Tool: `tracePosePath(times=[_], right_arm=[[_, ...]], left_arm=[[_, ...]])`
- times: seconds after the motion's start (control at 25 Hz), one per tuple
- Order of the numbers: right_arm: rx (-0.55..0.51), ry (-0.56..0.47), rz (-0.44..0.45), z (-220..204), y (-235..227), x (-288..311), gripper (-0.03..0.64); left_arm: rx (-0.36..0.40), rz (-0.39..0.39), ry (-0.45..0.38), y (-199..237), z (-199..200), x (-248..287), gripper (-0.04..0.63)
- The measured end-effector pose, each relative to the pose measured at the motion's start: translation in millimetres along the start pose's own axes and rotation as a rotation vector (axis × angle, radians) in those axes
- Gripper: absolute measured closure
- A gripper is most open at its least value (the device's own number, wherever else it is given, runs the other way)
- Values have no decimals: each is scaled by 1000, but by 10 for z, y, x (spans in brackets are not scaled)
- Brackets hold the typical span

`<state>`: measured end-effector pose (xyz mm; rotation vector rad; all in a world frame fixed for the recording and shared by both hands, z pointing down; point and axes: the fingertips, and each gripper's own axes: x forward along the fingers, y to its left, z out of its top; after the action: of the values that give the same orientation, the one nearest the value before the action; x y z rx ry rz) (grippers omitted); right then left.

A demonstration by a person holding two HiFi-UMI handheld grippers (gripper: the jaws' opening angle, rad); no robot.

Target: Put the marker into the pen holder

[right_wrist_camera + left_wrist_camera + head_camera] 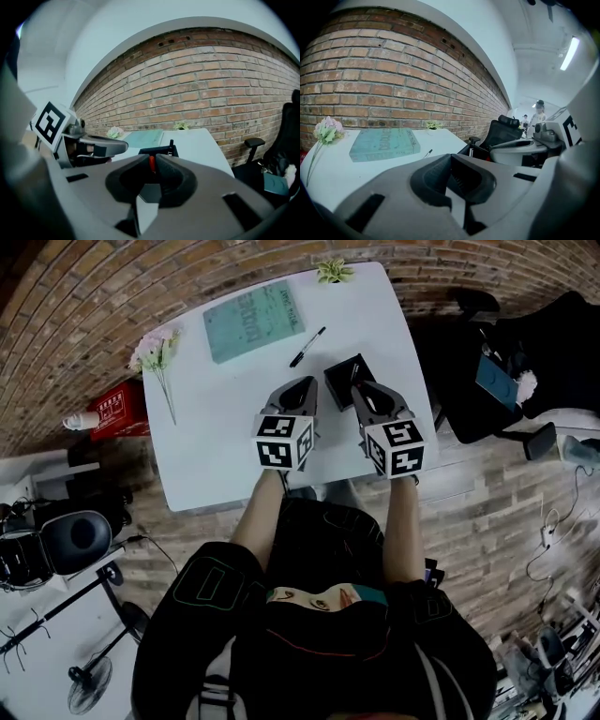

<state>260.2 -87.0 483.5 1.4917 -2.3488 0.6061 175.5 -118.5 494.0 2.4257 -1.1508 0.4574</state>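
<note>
Now, right gripper (pixel 151 158): jaws nearly together, pinched on a thin red marker (pixel 151 164) that stands upright between the pads; only a short red stretch shows.
Right gripper, head view (pixel 359 385): its tip overlaps the pen holder (pixel 339 381); whether the marker's lower end is already inside cannot be told.
Left gripper (pixel 451 157): jaws closed tip to tip, nothing between them; it sits just left of the right gripper, over bare table.
Pen holder: black, square, open at the top, standing on the right half of the white table (pixel 216 427); in the right gripper view it lies just beyond the jaw tips (pixel 161 151), with a thin dark thing upright at its right corner.
Black pen (pixel 307 346): lying slantwise on the table, between the book and the holder, apart from both.
Book (pixel 253 320): teal, flat, at the table's far side.
Flowers (pixel 155 351): pale bunch at the table's left edge.
Plant (pixel 334 270): small, at the far edge by the brick wall.
</note>
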Motion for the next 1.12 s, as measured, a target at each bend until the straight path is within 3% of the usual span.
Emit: tracePosePath(times=[0.2,0.64,0.84,1.12], right_arm=[[-11,9,-49,-37,-88,-50,537],[18,-49,-209,115,-427,-250,534],[-5,-77,-198,300,-351,-218,554],[-56,-84,-118,544,-45,53,561]], left_arm=[[1,-11,2,-47,-18,2,588],[-12,-11,-31,-27,63,-38,588],[-29,9,-58,75,130,-104,588],[-71,75,-96,390,201,-299,588]])
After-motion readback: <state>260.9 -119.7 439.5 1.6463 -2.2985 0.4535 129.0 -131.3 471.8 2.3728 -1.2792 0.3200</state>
